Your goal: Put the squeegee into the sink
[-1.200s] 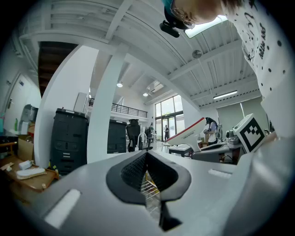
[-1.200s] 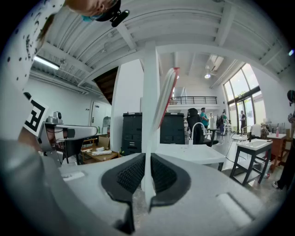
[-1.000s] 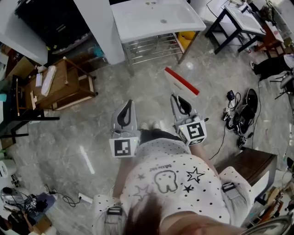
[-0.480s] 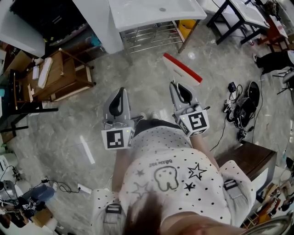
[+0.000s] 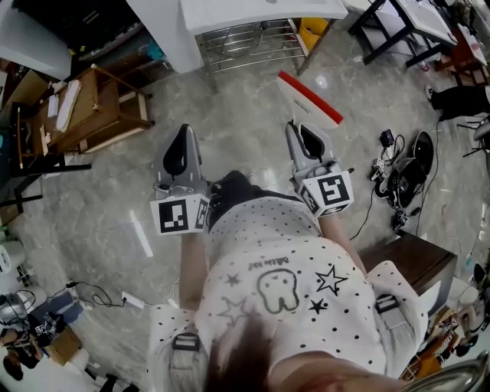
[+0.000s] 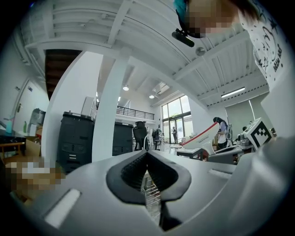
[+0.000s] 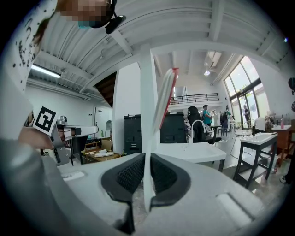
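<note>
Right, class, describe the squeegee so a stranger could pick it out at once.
Find the white sink at the top of the head view. Just below it, the right claw grips the squeegee: a flat white blade with a red edge, while the left claw holds nothing.

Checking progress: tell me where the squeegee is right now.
The squeegee is clamped in the right gripper, held over the floor at the head view's upper right, short of the white sink ahead.
</note>
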{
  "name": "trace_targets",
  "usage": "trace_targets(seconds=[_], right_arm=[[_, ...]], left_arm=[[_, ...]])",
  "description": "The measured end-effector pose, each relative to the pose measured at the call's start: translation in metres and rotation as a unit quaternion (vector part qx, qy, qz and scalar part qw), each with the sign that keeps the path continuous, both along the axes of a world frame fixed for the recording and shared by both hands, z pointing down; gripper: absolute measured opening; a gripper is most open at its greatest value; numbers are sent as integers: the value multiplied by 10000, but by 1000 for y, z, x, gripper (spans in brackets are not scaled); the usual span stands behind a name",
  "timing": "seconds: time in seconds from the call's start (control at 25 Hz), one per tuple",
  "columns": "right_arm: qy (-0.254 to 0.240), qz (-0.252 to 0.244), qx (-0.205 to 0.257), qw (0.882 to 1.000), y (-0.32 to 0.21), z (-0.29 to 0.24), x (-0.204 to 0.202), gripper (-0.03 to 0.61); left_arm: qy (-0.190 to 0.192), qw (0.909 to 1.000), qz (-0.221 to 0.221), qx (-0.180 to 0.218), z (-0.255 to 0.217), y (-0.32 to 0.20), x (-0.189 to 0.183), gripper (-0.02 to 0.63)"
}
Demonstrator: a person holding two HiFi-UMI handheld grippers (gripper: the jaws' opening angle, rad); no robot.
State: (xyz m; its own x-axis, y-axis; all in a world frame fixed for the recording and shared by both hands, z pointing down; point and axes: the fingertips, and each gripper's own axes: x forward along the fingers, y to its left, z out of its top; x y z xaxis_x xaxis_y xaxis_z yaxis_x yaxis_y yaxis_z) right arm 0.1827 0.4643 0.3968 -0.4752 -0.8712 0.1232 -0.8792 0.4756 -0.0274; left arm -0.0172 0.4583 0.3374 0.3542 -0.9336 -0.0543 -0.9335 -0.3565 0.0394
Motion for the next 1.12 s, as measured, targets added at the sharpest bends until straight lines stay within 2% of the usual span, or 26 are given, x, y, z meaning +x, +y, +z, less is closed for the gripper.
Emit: trace_targets(seconds=[0.24,0.56,0.84,1.12], right_arm=[[12,14,-68,10000,-7,5,1,28],[-28,148,-157,9998,-36,1,-11,28],[-10,248,-67,9997,-68,-13,-35,28],[-60,439,-146,9989,-82,-3,-46,28]], left_arm=[[96,9999,51,-57,1,-8,1,-5],[164,9990,380,-166,3,-39,5,-5],[178,9976,588,-322,3,-65,-7,-5],[249,9963,738,-368,13,-85,-19,-5]])
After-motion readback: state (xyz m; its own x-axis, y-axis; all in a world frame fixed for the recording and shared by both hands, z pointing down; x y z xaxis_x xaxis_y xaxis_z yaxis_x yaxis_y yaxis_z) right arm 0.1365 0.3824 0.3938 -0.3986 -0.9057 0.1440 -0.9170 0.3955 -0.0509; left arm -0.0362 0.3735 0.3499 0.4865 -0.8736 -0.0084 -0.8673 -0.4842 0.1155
